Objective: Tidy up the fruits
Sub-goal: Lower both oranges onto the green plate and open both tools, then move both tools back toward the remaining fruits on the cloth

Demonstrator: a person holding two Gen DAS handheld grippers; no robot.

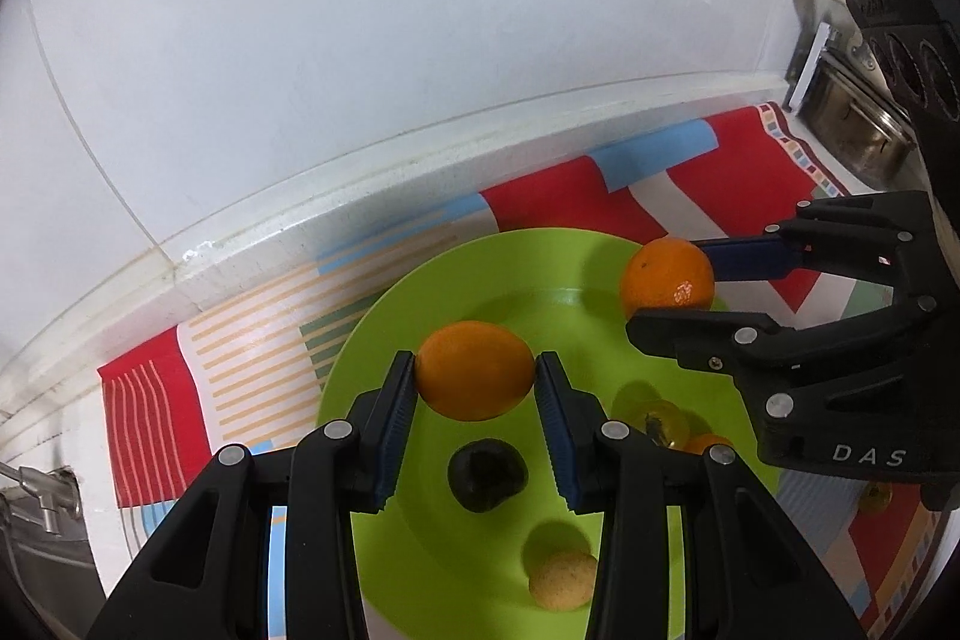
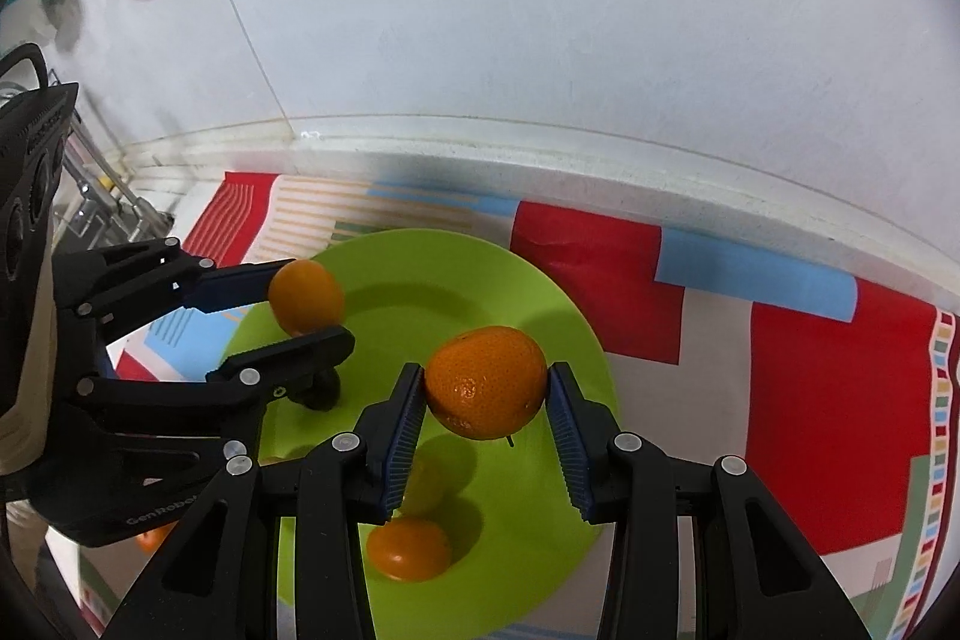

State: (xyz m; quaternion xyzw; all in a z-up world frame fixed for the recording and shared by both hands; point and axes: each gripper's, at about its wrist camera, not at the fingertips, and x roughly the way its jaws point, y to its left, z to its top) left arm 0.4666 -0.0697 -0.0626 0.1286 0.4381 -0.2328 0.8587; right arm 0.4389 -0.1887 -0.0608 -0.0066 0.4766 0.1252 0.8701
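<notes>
A: What does the left gripper (image 1: 475,381) have?

B: An orange (image 1: 474,370), clamped between the blue pads (image 1: 396,424) at their tips. The jaws are narrowed to the fruit's width. Its long axis runs straight across from pad to pad, so it sits sideways to the fingers, a bit flattened top to bottom.

A: How does it look?

B: Smooth, evenly orange, no stem end visible from the left wrist view. It hangs over the green plate (image 1: 372,340).

A: And the right gripper (image 2: 486,391)?

B: It grips a second orange (image 2: 486,382) the same way, pads pressing both sides. This one is rounder, its wider span also across the jaws. The skin is pitted and glossy, with a pale scuff low on its front.

A: What lies beneath the grippers?

B: Under the left fingers, on the plate, a dark fruit (image 1: 487,475) and closer in a pale yellow speckled one (image 1: 563,580). To the right of the left gripper, some shiny yellow pieces (image 1: 660,415); I cannot tell what they are. Below the right gripper, a small orange (image 2: 409,547) rests on the plate.

A: And the plate?

B: On a striped cloth (image 2: 810,400) against a white wall (image 2: 540,10).
</notes>
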